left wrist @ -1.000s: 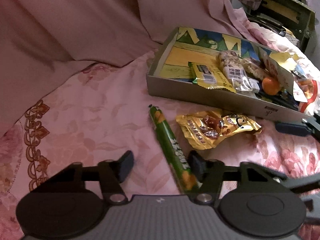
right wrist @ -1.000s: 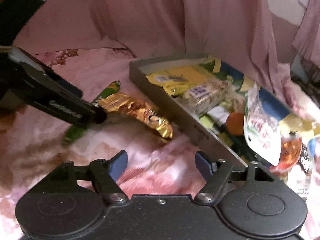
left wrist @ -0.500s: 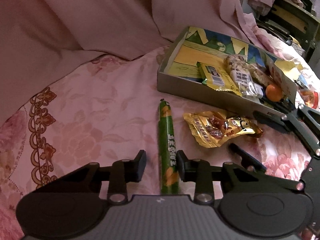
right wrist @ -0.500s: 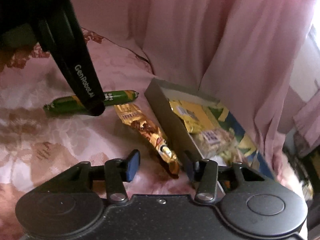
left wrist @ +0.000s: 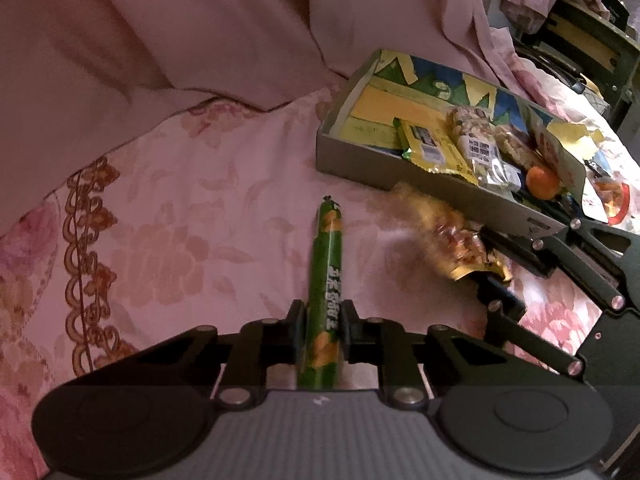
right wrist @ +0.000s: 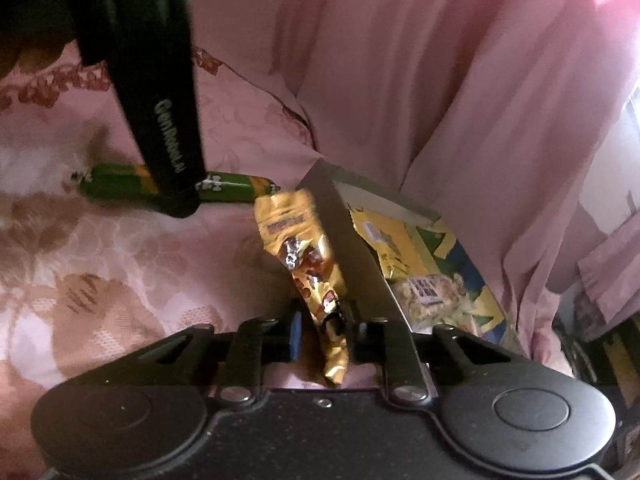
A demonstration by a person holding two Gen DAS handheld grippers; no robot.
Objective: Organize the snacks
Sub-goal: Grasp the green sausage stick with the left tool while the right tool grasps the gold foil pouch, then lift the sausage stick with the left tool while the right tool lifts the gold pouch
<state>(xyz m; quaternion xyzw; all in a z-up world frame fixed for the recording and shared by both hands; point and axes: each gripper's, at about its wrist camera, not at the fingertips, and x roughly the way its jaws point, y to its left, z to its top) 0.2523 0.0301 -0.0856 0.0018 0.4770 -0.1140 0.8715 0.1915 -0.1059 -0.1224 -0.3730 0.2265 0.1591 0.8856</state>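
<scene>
From the left wrist view, the left tongs are clamped on the near end of a long green stick-shaped snack in a shiny wrapper, the pads pressing its sides while the rest of it lies forward along the pink flowered bedspread; gripping it lengthwise near one end probably lets it be lifted and laid flat into the shallow grey cardboard box with a yellow, blue and green printed lining just beyond and to the right. That box already holds a yellow flat packet, a clear bag of pale nuts with a white label, a small round orange fruit and other wrappers at its far end too crowded to tell apart, while its near-left part is bare. Beside the box's front wall, blurred, the gold crinkled foil snack packet is in the right tongs. From the right wrist view, those tongs are shut on the packet's lower end, and the packet stands up against the box's grey outer wall, seemingly pinched there so it can go over the rim. The green stick lies crosswise behind the left tool's black finger, and inside the box the nut bag and a yellow packet show.
</scene>
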